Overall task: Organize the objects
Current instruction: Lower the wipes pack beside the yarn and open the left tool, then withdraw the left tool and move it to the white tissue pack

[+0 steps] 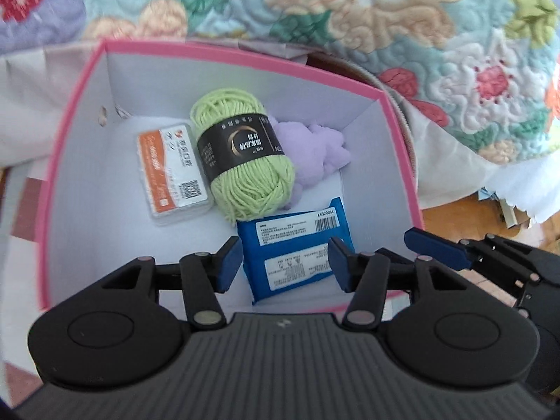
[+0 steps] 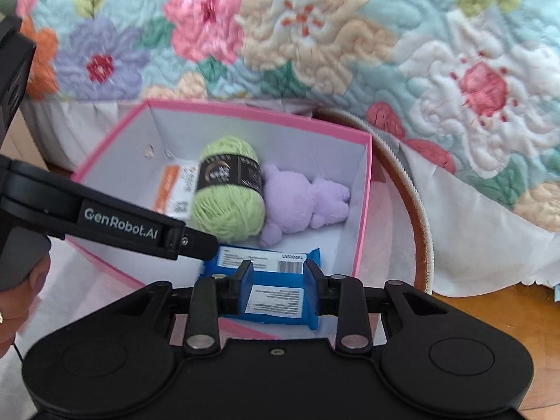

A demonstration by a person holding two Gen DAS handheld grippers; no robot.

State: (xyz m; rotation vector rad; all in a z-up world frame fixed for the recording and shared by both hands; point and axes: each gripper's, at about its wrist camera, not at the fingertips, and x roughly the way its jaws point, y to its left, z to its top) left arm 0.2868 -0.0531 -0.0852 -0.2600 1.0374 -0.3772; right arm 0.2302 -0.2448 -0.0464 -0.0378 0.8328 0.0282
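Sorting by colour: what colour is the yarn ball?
Light green yarn ball with a black band; left wrist view shows it best.

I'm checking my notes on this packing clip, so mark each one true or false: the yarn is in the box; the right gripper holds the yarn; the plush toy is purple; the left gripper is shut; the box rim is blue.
1. The green yarn lies in the box. True.
2. The right gripper holds the yarn. False: its fingers flank the blue packet.
3. The plush toy is purple. True.
4. The left gripper is shut. False: open, empty.
5. The box rim is blue. False: pink.
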